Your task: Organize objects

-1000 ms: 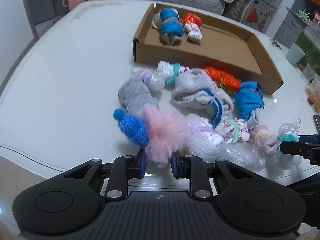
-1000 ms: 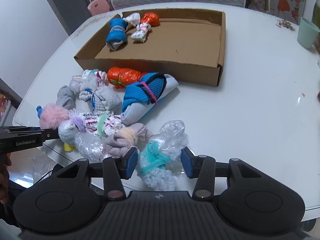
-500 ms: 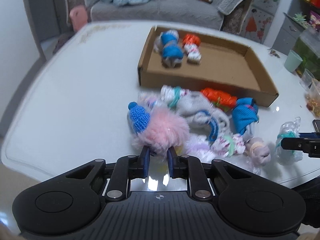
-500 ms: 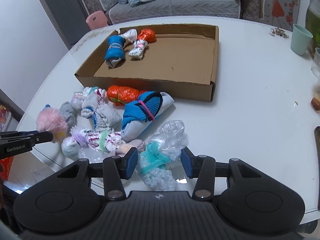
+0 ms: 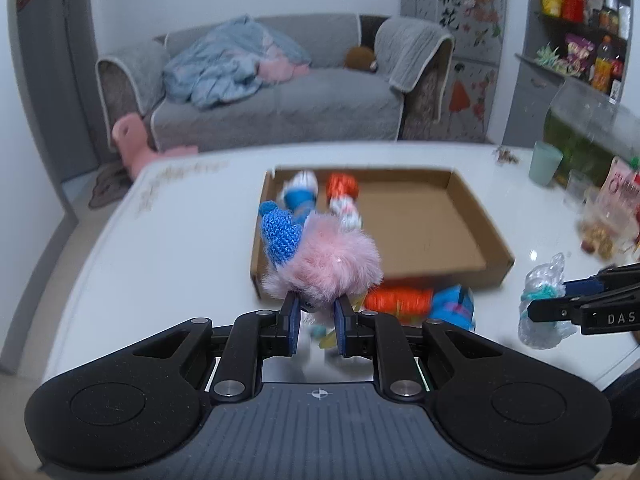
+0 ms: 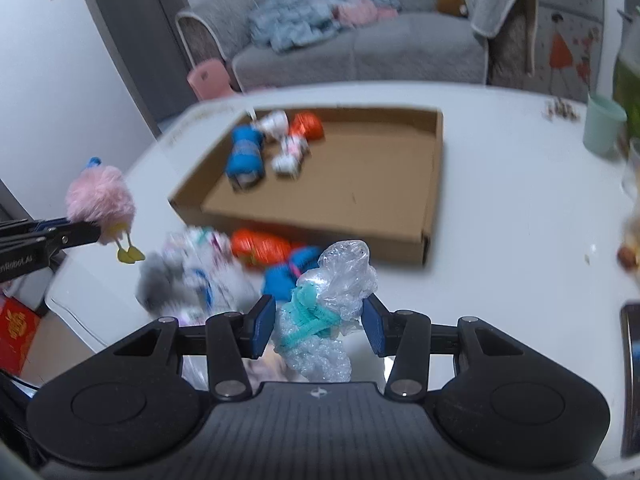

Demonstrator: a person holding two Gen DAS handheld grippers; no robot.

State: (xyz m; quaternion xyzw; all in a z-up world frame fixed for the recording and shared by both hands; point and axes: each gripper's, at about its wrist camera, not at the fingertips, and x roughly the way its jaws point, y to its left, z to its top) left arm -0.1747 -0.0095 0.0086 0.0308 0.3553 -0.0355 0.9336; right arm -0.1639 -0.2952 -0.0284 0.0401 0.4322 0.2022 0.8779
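1. Now airborne: my left gripper (image 5: 314,314) is clenched on the pink fluffy toy (image 5: 332,264), which a second ago sat in the pile near the table's (image 5: 168,248) front edge and now hangs clear of it, just short of the cardboard box's (image 5: 472,224) near-left corner.
2. My right gripper (image 6: 318,326) has risen as well, its jaws grasping the bubble-wrap bundle (image 6: 332,296) tied with teal cord; half a second back the bundle rested on the table.
3. My reading: both pick-ups are done and the carry to the box is under way, which already holds a blue roll (image 6: 246,154) and an orange-and-white roll (image 6: 298,140) in its far-left corner.
4. The toy's long axis runs up and away from the fingers, blue knitted cap (image 5: 280,234) leaning toward the table's far-left edge, yellow feet (image 6: 130,255) dangling below in the right wrist view.
5. The bundle stands roughly upright between the pads, loose plastic end uppermost, pointing toward the box's near wall.
6. Left behind along the box's near wall: an orange roll (image 5: 398,300), a blue sock roll (image 5: 454,306), and grey bundles (image 6: 168,276), all blurred.
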